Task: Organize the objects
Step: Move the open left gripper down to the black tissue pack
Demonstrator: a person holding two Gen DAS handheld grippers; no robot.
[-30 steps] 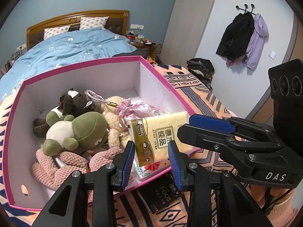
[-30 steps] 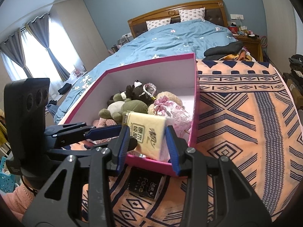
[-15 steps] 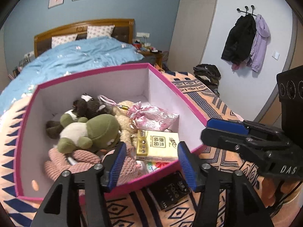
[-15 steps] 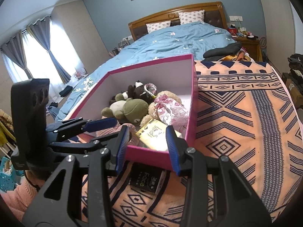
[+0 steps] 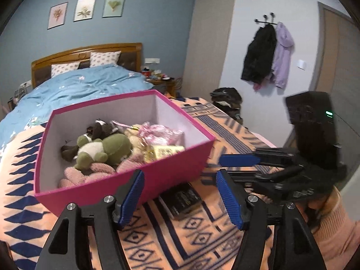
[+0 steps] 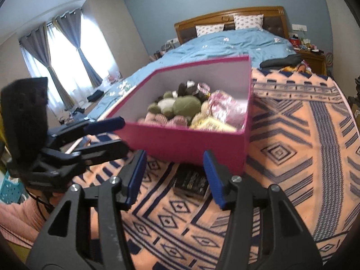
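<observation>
A pink box (image 5: 171,171) (image 6: 184,141) stands on an orange patterned blanket (image 5: 171,243) (image 6: 292,157). It holds a green plush frog (image 5: 105,146) (image 6: 184,105), other soft toys, a pink pouch (image 5: 162,132) (image 6: 222,105) and a yellow tissue pack (image 5: 164,150) (image 6: 216,123). A black packet (image 5: 182,200) (image 6: 191,180) lies on the blanket by the box's near side. My left gripper (image 5: 180,198) (image 6: 110,132) is open and empty just before the box. My right gripper (image 6: 174,175) (image 5: 234,166) is open and empty over the black packet.
A bed with a blue duvet (image 5: 78,87) (image 6: 236,42) lies behind the box. Coats (image 5: 267,54) hang on the right wall, with a pile of clothes (image 5: 227,99) below. A window with curtains (image 6: 65,58) is at the left.
The tissue pack, held over the box a second ago, now lies inside it. Both grippers have opened wider and drawn back and down from the box.
</observation>
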